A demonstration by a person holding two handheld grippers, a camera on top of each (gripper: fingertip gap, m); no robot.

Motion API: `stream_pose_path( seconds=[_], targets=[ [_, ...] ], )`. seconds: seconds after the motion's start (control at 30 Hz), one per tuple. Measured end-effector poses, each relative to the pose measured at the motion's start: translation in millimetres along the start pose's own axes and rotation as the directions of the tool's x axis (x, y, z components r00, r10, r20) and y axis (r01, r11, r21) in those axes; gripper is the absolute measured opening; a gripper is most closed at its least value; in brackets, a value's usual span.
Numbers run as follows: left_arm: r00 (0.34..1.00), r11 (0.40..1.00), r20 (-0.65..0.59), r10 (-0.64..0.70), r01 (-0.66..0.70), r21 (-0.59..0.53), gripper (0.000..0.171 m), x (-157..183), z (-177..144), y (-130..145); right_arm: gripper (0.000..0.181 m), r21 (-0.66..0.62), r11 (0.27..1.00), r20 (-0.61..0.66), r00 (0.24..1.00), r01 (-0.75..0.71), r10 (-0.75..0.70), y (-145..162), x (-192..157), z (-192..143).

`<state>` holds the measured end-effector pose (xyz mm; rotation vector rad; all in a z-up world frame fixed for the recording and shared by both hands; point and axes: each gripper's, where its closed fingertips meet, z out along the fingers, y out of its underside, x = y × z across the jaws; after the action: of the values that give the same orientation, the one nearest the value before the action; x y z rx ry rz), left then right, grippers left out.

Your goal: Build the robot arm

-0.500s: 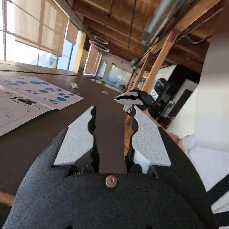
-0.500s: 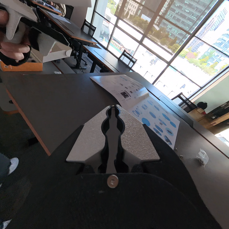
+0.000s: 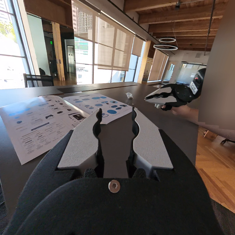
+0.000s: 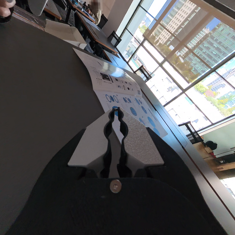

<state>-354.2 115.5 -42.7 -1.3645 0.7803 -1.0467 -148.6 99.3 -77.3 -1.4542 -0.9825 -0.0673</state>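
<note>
The left gripper hangs above the near edge of the dark tabletop with its jaws spread wide and nothing between them. Just beyond its fingertips an open printed booklet lies flat, its right-hand page reaching under the left finger's tip. Farther toward the far edge lie a small crumpled clear bag and a few tiny screws beside it.

The right gripper is tilted over the booklet, its jaws drawn narrow, the tips pinching a very small metal piece; what it is cannot be told. In the left wrist view this right gripper hovers above the tabletop's right edge, near the screws, held by a gloved hand.
</note>
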Motion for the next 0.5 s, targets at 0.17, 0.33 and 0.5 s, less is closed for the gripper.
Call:
stream_pose_path(
  seconds=[0.17, 0.33, 0.5],
  targets=[
    [0.998, 0.999, 0.031, 0.054, -0.054, 0.007, 0.044, -5, 1, -1, 0.003, 0.08, 0.996, 0.027, 0.999, -0.041, 0.039, 4, 8, 10],
    [0.998, 0.999, 0.033, 0.051, -0.05, -0.005, 0.043, -9, 4, 1, 0.003, 0.077, 0.986, 0.082, 0.987, -0.148, 0.141, 10, 11, 13],
    [0.996, 0.998, 0.055, 0.065, -0.065, 0.003, 0.043, -13, 3, 0, 0.003, 0.094, 0.968, 0.08, 0.971, -0.234, 0.227, 12, 20, 11]
  ],
)
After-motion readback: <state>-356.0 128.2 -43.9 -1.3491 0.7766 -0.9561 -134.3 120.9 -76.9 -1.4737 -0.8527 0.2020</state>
